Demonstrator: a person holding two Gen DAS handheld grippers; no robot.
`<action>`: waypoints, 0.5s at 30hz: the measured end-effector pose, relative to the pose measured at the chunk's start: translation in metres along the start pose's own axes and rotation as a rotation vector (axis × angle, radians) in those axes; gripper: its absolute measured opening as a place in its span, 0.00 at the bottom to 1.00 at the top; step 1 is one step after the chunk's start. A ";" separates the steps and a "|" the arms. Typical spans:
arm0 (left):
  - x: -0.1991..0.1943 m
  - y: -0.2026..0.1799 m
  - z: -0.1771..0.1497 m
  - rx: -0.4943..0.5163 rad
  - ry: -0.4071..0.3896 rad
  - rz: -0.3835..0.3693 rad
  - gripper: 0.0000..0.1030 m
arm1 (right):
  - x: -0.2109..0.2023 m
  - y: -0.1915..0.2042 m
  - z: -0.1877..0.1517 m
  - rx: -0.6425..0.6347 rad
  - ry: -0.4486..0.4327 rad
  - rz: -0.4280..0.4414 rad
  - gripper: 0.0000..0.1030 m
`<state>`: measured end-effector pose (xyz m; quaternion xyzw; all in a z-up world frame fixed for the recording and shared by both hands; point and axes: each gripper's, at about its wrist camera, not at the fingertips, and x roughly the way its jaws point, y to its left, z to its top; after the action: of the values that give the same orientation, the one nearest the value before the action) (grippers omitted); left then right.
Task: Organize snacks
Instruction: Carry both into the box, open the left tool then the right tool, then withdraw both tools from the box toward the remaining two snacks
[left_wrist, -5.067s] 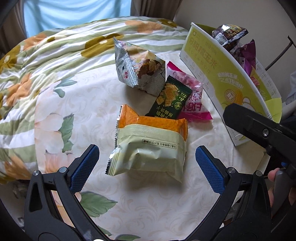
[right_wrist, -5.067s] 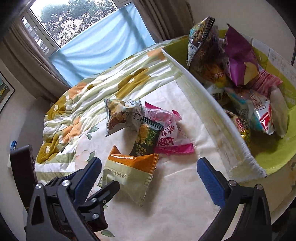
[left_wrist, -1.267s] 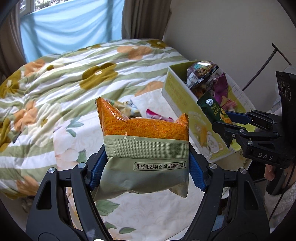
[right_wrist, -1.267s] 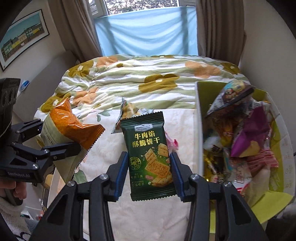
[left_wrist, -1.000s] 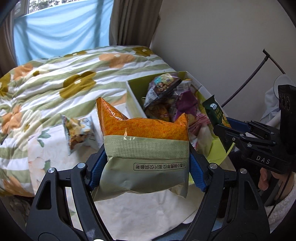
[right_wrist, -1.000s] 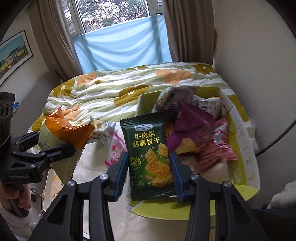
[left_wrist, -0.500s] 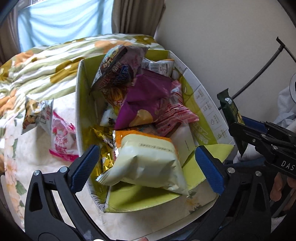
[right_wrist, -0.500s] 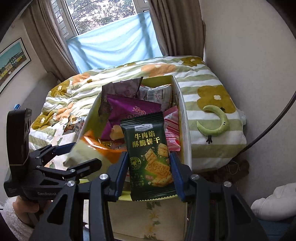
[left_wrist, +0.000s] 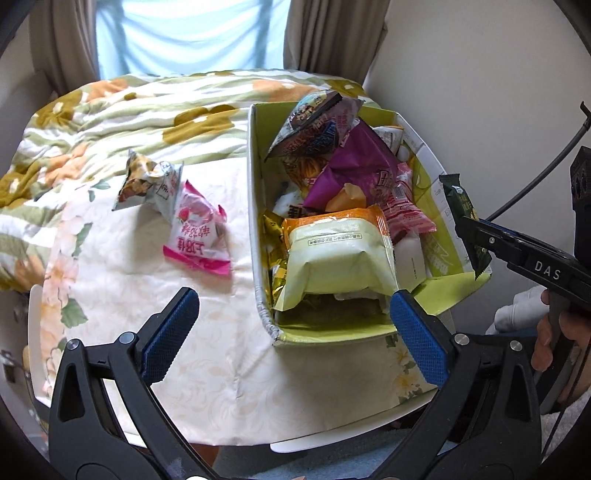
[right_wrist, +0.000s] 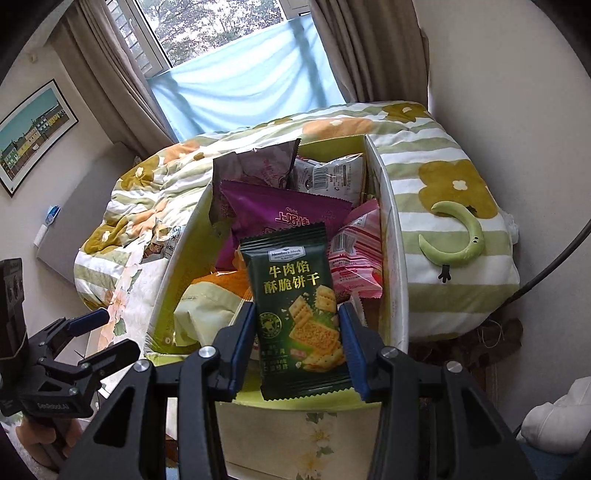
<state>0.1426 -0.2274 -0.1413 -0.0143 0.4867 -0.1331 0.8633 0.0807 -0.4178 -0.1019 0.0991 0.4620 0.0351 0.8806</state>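
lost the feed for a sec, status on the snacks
Left gripper open, empty. Right gripper shut on green cracker pack over the box. Pink pack and grey pack on the table.

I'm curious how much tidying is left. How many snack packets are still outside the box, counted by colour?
Pink packet, lying on the table: 1
Silver-grey packet, lying on the table: 1
Dark green packet, clamped in the right gripper above the box: 1
Total: 3
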 end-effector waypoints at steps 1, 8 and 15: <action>-0.002 0.002 -0.002 -0.010 -0.002 0.002 0.99 | 0.004 0.002 0.001 -0.009 0.008 -0.014 0.40; -0.019 0.011 -0.013 -0.042 -0.026 0.040 0.99 | 0.032 0.006 0.002 -0.008 0.055 -0.033 0.41; -0.022 0.013 -0.019 -0.050 -0.029 0.065 0.99 | 0.031 0.003 -0.005 0.007 0.031 -0.011 1.00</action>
<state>0.1188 -0.2075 -0.1350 -0.0219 0.4773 -0.0924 0.8736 0.0945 -0.4098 -0.1294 0.0993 0.4761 0.0302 0.8732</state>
